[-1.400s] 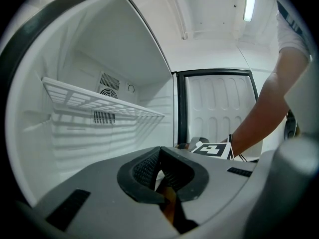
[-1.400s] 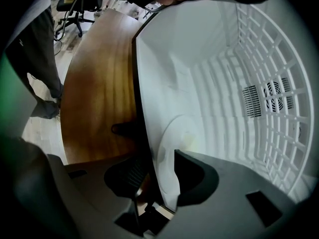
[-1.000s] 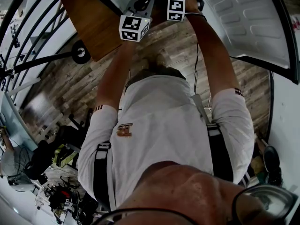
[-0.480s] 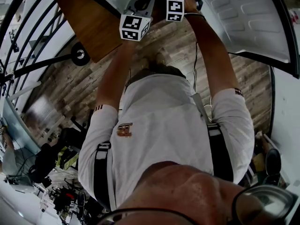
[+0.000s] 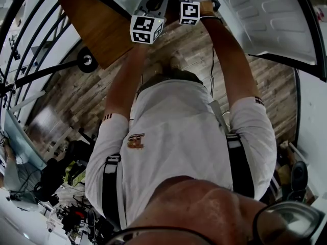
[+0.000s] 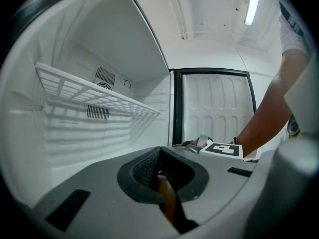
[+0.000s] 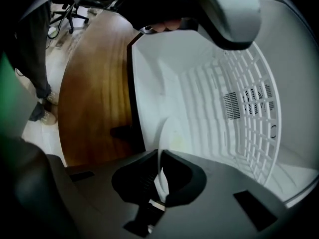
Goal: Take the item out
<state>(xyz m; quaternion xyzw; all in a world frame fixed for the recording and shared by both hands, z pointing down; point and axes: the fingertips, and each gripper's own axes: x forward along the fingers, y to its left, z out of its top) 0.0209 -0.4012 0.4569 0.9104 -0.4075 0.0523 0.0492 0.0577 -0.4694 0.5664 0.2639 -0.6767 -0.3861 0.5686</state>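
Both grippers reach into an open white fridge compartment point(image 6: 124, 44). In the right gripper view, a thin white item point(image 7: 167, 131), like a plate seen edge-on, stands between the pads. My right gripper point(image 7: 160, 158) is closing and its pads sit against the item. My left gripper point(image 6: 160, 151) has its tips together and nothing I can name between them; a brownish strip shows deeper in the gap. In the head view only the marker cubes of the left gripper point(image 5: 145, 28) and the right gripper point(image 5: 190, 11) show clearly, and the jaws are hidden.
A white wire shelf point(image 6: 94, 96) crosses the compartment above the grippers and also shows as the shelf point(image 7: 249, 98). The fridge door point(image 5: 265, 19) stands open at the right. A wooden cabinet side point(image 5: 97, 24) is at the left. The person's right arm point(image 6: 269, 118) passes beside the left gripper.
The right hand has edged slightly farther up into the compartment. The left gripper's cube has stayed where it was.
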